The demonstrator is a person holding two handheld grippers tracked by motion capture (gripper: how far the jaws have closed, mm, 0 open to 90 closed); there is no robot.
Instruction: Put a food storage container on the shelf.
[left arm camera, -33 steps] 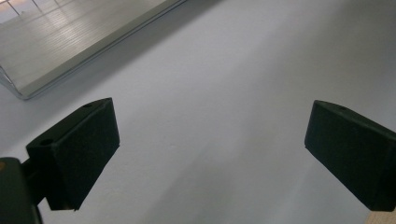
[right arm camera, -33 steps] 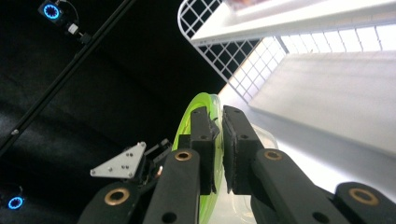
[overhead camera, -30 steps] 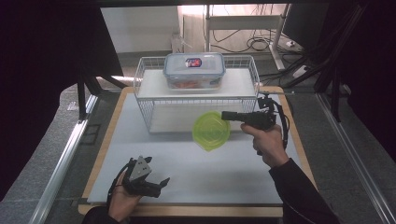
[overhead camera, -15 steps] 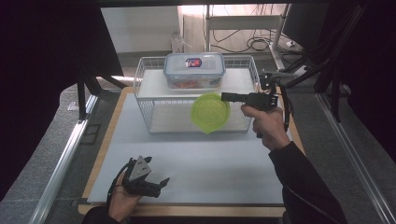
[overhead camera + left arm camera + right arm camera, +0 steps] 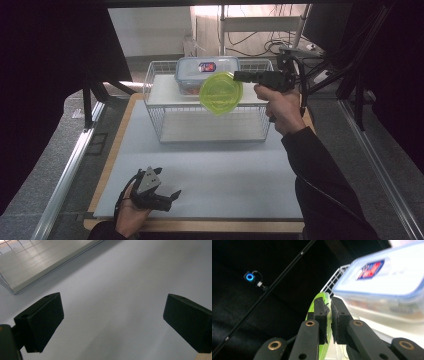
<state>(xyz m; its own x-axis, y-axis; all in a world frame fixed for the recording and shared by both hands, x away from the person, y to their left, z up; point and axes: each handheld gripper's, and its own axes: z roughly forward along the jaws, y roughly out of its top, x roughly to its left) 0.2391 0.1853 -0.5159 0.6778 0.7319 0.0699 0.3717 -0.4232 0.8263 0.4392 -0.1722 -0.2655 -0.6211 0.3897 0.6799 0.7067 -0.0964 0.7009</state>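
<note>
High view: the right gripper (image 5: 235, 76) holds a thin green lid (image 5: 220, 93) by its rim before the wire rack (image 5: 155, 95); left gripper view: fingers (image 5: 40, 322) open over the counter (image 5: 120, 290); right gripper view: fingers (image 5: 320, 312) pinch the lid (image 5: 325, 343) edge-on, judged light, stiff, somewhat slippery.

Your right arm wears a black sleeve (image 5: 320, 175). Your right hand-held gripper (image 5: 327, 322) has black linkage arms with brass-coloured pivots; your left hand-held gripper (image 5: 162, 197) carries a grey three-cornered plate at its 12 o'clock.
</note>
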